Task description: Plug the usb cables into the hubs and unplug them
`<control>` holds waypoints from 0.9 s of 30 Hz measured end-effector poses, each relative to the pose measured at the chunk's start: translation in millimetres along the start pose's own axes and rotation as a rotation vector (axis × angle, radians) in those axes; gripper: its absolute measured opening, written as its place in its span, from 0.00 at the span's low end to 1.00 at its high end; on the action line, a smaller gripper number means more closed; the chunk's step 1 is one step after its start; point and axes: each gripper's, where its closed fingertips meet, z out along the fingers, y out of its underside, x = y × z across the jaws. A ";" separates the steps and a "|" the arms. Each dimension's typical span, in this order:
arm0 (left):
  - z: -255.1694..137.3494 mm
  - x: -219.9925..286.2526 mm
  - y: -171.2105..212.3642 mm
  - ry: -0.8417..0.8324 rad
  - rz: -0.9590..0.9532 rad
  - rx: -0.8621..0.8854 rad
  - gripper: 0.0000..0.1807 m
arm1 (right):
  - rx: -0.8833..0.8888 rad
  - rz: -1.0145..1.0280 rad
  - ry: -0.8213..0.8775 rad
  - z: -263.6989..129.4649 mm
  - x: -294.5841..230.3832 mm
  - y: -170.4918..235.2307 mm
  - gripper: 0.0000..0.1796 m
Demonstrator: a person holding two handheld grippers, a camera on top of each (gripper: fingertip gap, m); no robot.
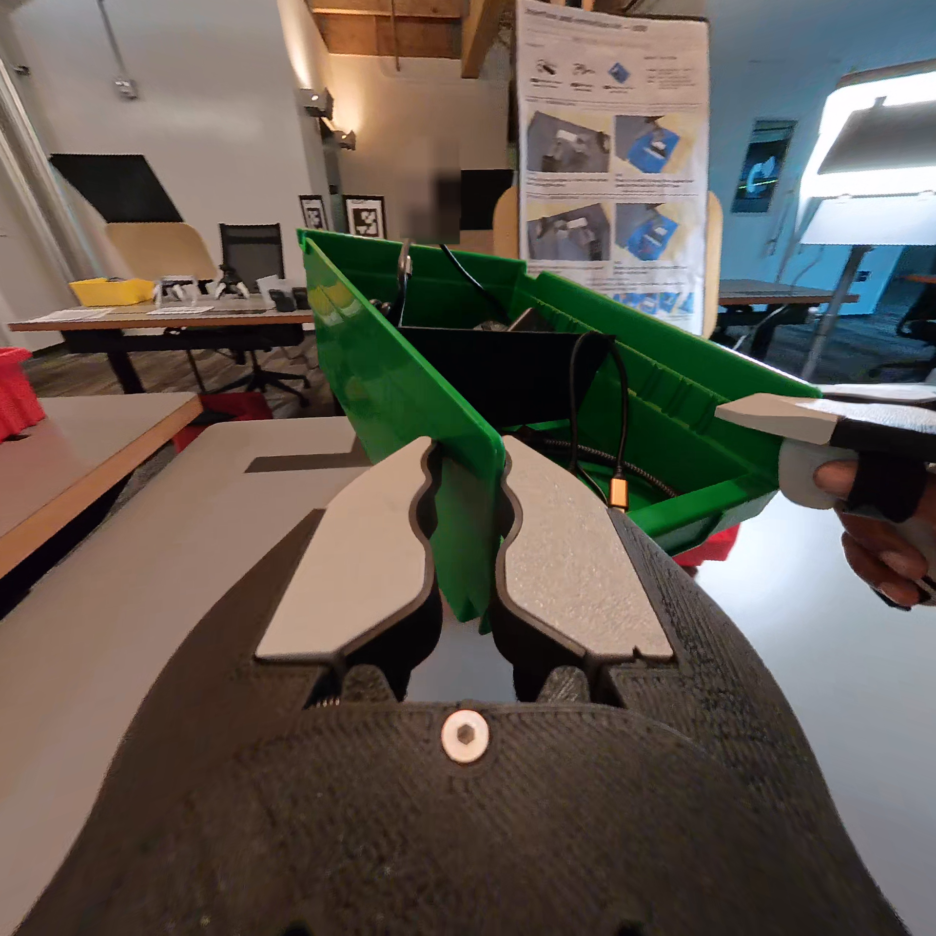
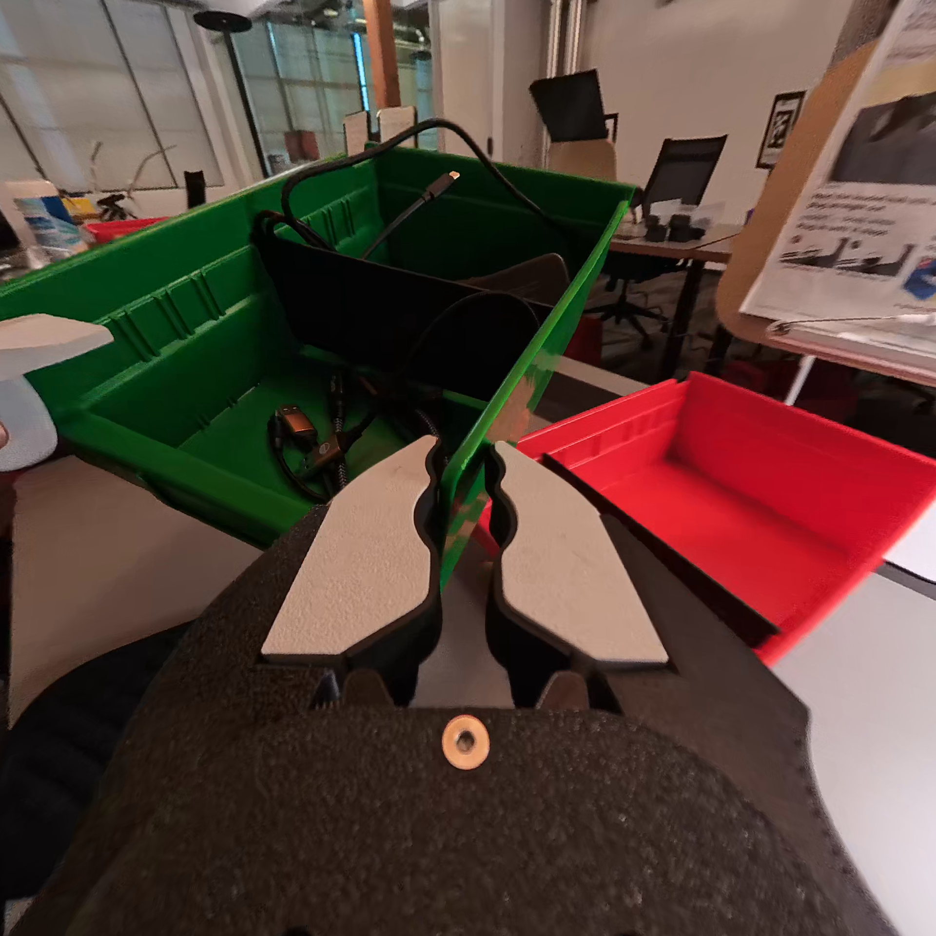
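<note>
Office room behind: desks, black chairs, a yellow tray on a far desk, an instruction sheet clipped to a board at far right. Grey table underneath everything.

Green bin seen tilted, apparently raised off the table, though the contact underneath could not be made out. Left gripper pinched on the bin's left side wall, fingers close together with the thin green wall between them. Right gripper clamped likewise on the opposite side wall, one finger inside the bin and one outside. Seen also at the right edge of the left wrist view, with a hand holding it.

Black divider set across the bin, splitting it into a near and a far compartment. USB cables lay tangled on the near compartment floor, braided, with an orange-copper plug near the front wall. More black cable looped up out of the far compartment, its small plug pointing upward. Dark rounded object in the far compartment, possibly a hub, too shadowed to tell.

Red bin stood just beside the green one, on the right.
</note>
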 end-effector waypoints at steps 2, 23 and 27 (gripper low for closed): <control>-4.2 -16.0 4.1 -0.037 -0.010 -0.004 0.10 | -0.022 0.014 -0.033 15.1 -11.6 11.0 0.09; 22.2 -90.2 150.9 -0.208 -0.113 -0.271 0.04 | -0.270 -0.081 -0.069 75.0 -30.0 124.9 0.13; 28.8 -84.0 158.2 -0.118 -0.179 -0.293 0.13 | -0.264 -0.088 -0.108 70.8 -31.6 127.4 0.14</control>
